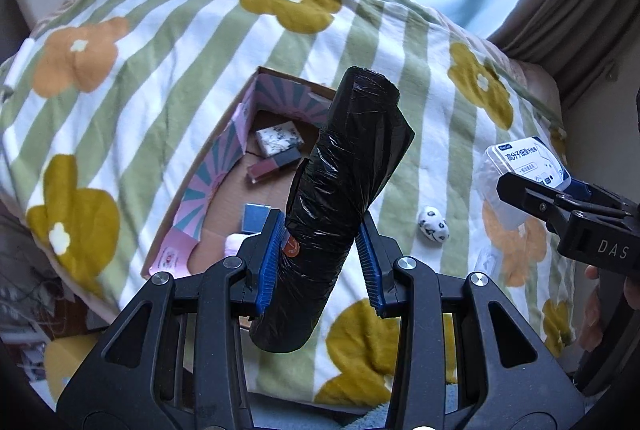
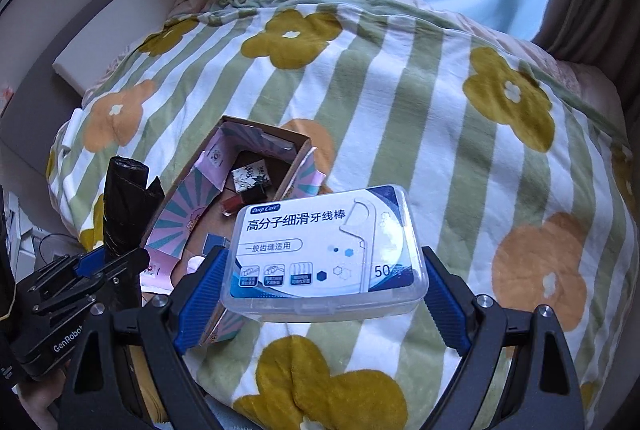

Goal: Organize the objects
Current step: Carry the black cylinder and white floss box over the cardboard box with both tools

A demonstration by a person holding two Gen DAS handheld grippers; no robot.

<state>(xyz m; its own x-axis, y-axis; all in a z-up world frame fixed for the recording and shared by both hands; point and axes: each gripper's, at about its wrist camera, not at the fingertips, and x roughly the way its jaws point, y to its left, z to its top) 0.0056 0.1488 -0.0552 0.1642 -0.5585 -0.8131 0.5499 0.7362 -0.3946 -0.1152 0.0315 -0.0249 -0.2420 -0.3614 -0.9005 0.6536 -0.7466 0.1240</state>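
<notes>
Cardboard box point(image 1: 224, 198): left of centre in the left wrist view, open on the striped flower blanket point(image 1: 400, 42); a patterned white packet point(image 1: 279, 139), a dark red tube point(image 1: 272, 166) and a blue square item point(image 1: 256, 217) lie inside.
Left gripper point(image 1: 320, 258): lower centre, clenched on the black bag roll point(image 1: 340, 198), which stands tilted, its top leaning toward upper right.
Panda-print trinket point(image 1: 433, 225): right of the roll, loose on the blanket, outside the box.
Right gripper point(image 2: 320, 294): lower centre of the right wrist view, jaws wide, grasping the clear floss-pick case point(image 2: 326, 254) by its short ends, label up.
Step in hand: by my reading, both items are being carried toward the box.
Doing it well: bring the roll over the free floor at the near end, lower it until it lies flat, then let go; a tall roll dropped upright will likely topple onto the tube.
Case: set it level beside the packet; one gripper enters at a time, since they crowd the opening.
</notes>
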